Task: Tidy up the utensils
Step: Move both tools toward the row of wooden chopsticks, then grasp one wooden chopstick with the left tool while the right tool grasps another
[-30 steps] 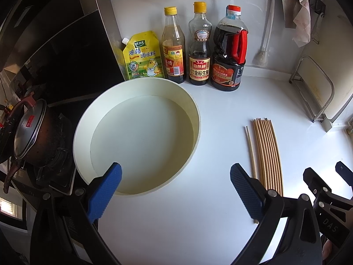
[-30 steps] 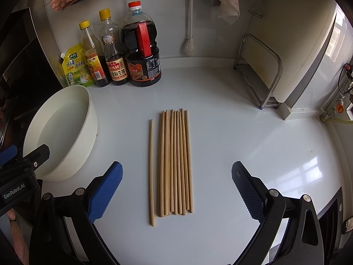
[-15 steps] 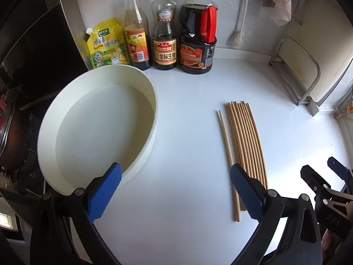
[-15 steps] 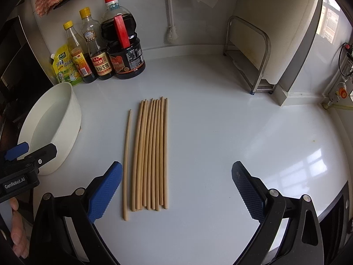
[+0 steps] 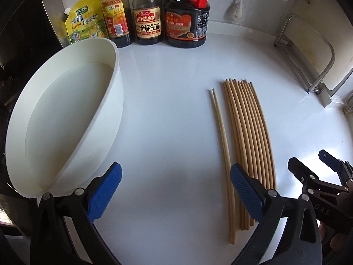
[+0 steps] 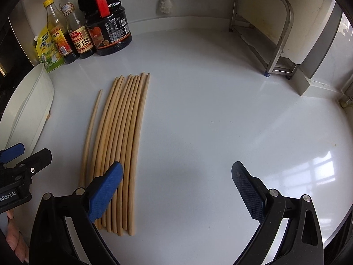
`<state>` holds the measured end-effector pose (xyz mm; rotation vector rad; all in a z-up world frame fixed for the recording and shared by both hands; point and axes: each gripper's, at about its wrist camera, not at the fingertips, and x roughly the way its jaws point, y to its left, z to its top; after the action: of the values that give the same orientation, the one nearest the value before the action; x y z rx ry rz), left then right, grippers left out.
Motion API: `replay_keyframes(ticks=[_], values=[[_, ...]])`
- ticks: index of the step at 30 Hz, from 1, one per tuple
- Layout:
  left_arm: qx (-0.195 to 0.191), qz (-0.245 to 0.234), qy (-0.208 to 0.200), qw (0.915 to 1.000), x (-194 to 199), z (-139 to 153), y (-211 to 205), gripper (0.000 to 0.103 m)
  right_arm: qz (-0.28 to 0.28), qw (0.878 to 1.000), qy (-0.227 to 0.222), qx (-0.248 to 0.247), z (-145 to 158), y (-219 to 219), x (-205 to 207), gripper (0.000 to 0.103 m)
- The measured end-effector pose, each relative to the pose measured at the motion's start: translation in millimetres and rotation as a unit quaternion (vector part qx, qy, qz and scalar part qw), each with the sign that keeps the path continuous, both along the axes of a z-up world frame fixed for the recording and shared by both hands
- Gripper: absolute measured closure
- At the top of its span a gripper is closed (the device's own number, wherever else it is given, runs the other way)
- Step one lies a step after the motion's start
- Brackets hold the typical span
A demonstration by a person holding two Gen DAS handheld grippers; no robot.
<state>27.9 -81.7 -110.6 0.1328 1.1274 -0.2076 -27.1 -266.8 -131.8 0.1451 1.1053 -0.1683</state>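
Several wooden chopsticks (image 5: 249,132) lie side by side on the white counter, also in the right wrist view (image 6: 123,137). One single chopstick (image 5: 221,137) lies apart, just left of the bundle (image 6: 91,130). My left gripper (image 5: 176,190) is open and empty, its right finger over the near ends of the bundle. My right gripper (image 6: 176,190) is open and empty, its left finger over the bundle's near ends. Each gripper shows at the edge of the other's view.
A large white round basin (image 5: 66,114) sits left of the chopsticks. Sauce bottles (image 5: 186,15) and a yellow seasoning pouch (image 5: 85,22) stand against the back wall. A steel rack (image 6: 262,35) stands at the back right. A dark stove lies far left.
Both grippers have moved right and closer to the counter. The chopsticks now lie under the left gripper's right finger and the right gripper's left finger. Nothing was picked up.
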Motion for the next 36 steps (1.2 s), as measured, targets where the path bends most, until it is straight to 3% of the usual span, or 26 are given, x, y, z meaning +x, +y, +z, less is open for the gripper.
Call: replay_keyframes(ticks=[13, 36], values=[[0.005, 0.006, -0.008, 0.9999, 12, -20, -11, 0.006, 0.024, 0.999, 0.001, -0.037, -10, 3, 25, 0.009], [0.012, -0.004, 0.009, 0.9999, 9, -40, -26, 0.006, 0.045, 0.997, 0.007, -0.058, -18, 2, 18, 0.009]])
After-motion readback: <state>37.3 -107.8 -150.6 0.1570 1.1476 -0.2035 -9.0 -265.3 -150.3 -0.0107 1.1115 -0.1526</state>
